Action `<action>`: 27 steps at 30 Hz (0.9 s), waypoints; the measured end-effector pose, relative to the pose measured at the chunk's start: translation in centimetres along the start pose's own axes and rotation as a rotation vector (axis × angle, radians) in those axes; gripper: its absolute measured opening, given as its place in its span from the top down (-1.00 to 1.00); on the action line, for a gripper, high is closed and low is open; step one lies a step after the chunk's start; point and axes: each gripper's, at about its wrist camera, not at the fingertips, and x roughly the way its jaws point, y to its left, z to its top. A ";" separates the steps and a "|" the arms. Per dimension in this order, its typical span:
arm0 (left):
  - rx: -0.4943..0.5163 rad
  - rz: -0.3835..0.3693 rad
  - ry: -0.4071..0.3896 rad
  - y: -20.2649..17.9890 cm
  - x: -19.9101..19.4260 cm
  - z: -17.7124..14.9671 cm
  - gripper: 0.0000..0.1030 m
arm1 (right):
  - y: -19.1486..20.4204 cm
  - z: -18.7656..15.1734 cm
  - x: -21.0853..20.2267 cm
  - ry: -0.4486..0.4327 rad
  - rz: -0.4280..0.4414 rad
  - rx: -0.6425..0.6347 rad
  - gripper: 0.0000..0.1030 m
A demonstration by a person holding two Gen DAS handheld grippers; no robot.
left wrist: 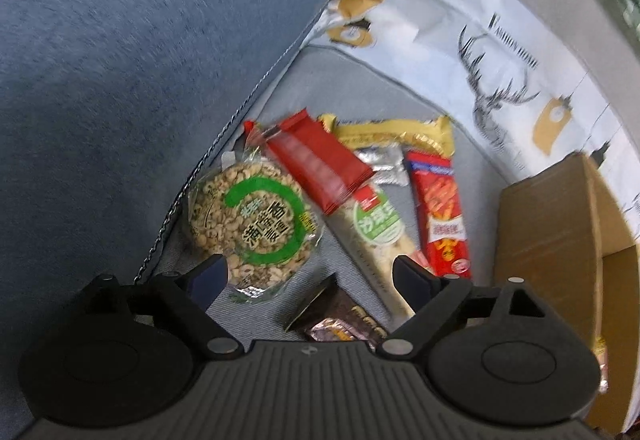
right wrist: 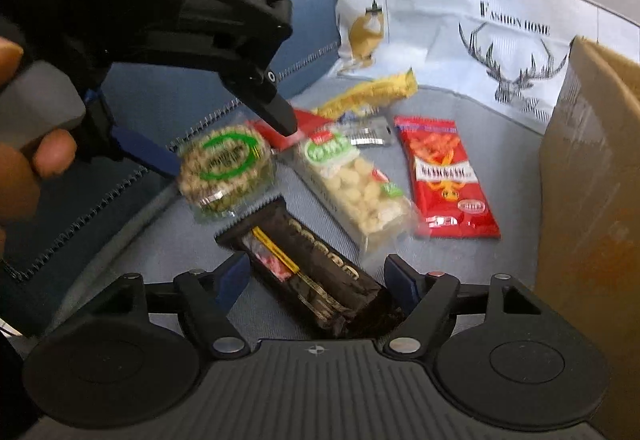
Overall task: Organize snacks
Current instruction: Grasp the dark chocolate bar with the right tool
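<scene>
Grey upholstery (right wrist: pixel 480 280) carries scattered snacks beside a cardboard box (right wrist: pixel 592 200) at 3 o'clock. Left gripper (left wrist: pixel 308 272), released, straddles the round peanut cake (left wrist: pixel 252 224); right gripper (right wrist: pixel 316 276), released, brackets the dark wrapper (right wrist: pixel 320 264) at 6 o'clock. Centre each packet before clenching, avoiding neighbouring wrappers.

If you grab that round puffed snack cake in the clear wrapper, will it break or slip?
The round puffed snack cake looks light and stiff, so probably crumbly if squeezed. Its shiny clear wrapper may slip. Lying flat, it shouldn't roll.
</scene>
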 end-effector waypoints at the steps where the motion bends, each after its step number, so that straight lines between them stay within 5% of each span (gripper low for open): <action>1: 0.009 0.014 0.008 -0.2 0.3 -0.1 -0.83 | 0.0 -0.1 0.2 0.011 -0.002 -0.002 -0.47; 11: 0.014 0.097 0.080 -0.3 2.4 -0.5 -0.86 | -0.1 0.0 0.3 0.048 -0.016 0.009 -0.46; 23: -0.077 0.112 0.076 0.3 3.6 0.4 -0.86 | -0.1 0.0 -0.5 0.065 0.025 0.025 0.18; 27: -0.044 0.143 0.068 0.2 3.5 0.2 -0.59 | 0.5 -0.2 -1.7 0.056 0.036 0.023 0.19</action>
